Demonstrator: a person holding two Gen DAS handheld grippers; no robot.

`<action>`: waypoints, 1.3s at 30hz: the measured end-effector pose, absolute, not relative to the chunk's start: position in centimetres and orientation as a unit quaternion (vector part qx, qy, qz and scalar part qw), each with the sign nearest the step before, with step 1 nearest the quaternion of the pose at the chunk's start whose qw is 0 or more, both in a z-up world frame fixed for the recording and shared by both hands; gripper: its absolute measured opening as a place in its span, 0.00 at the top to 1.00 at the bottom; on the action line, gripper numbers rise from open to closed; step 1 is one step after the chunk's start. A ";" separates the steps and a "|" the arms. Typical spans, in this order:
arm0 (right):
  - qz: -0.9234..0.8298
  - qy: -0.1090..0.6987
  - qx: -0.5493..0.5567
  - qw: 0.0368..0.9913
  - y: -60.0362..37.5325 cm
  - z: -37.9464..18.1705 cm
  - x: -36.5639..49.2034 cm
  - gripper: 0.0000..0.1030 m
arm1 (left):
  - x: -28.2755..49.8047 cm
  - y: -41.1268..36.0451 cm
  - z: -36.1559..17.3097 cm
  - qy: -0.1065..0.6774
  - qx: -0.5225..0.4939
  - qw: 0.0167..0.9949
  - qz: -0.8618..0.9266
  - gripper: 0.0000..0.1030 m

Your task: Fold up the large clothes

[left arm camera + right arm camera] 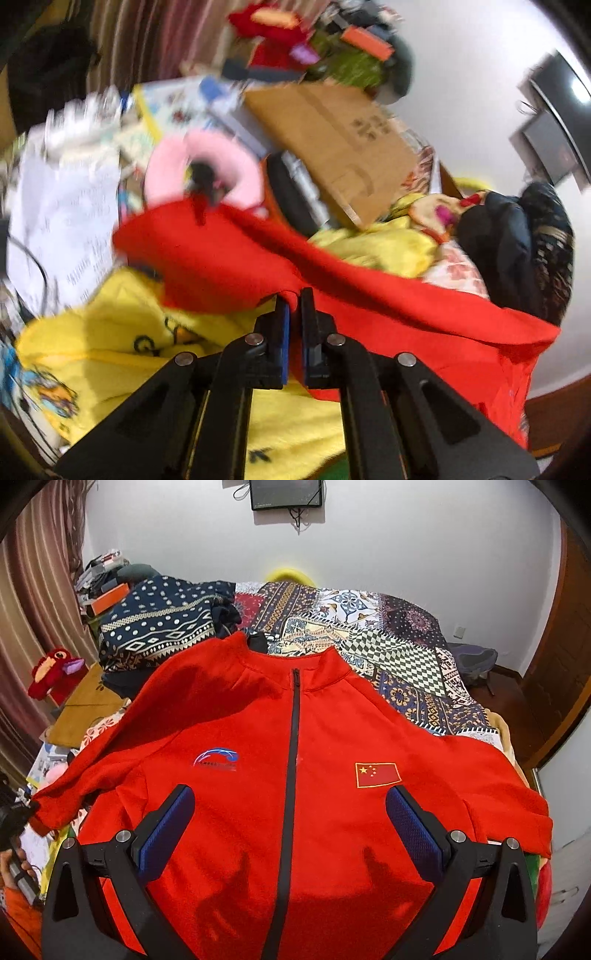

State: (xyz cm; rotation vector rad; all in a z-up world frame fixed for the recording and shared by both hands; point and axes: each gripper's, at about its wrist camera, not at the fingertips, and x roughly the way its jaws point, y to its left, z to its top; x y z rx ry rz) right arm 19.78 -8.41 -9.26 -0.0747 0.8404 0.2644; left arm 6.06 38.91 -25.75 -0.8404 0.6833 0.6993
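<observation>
**Red jacket spread on the bed, left tongs pinching an edge**

Left wrist view: my left gripper [294, 299] has its blue pads pressed together on an edge of the red jacket [229, 254]. I judge it is a sleeve or side hem, but motion blur keeps me from saying which. The cloth drapes away from the pinch in a loose sag over a yellow blanket [110, 339], so I read it as soft, light and limp, with no stiffness to hold a crease by itself. Beyond it sit a cardboard box [332, 147] and a pink cushion [207, 162], close enough to snag a swinging sleeve.

Right wrist view: my right gripper [290, 825] hovers over the chest with its fingers spread wide, holding nothing. Only here can I see the jacket [258, 746] whole: front up, zipper [291, 753] closed, collar towards the patterned quilt [388, 638], both sleeves out to the sides. The left view shows none of that layout; it alone shows the pinch itself.

I would take hold at seams, cuff or hem, where the doubled fabric gives the pads something to bite. The zipper line makes a natural stiff centre to fold about.
</observation>
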 end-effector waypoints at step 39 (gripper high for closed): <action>0.115 0.393 -0.031 0.912 -19.8 -8.9 23.4 0.00 | 34.1 -6.7 -11.8 0.403 0.015 0.900 -0.166 0.96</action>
